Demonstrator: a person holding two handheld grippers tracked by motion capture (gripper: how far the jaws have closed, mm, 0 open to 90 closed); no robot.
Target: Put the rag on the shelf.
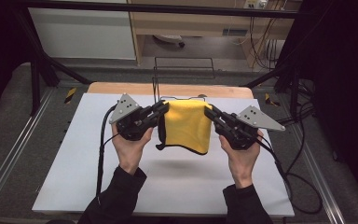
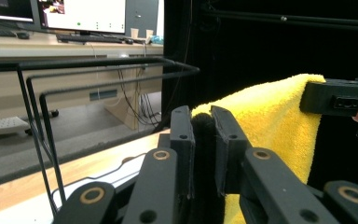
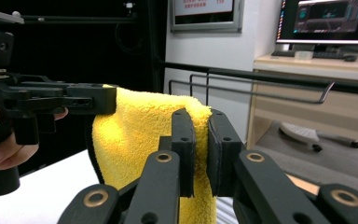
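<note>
Looking from the high view, I see my left tongs (image 1: 162, 109) and right tongs (image 1: 209, 112) holding a yellow towel (image 1: 187, 125) above the bench (image 1: 74, 154). Left gripper view: jaws pinch its dark-edged corner. Right gripper view: jaws clamp the other corner.

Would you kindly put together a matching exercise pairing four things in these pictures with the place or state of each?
Things:
1. yellow towel
2. left gripper
3. right gripper
4. black wire rack

Place or state:
A. stands at the table's far edge
B. hangs in the air above the white mat
C. clamps the towel's right top corner
D. clamps the towel's left top corner

Pairs: 1-B, 2-D, 3-C, 4-A
</note>
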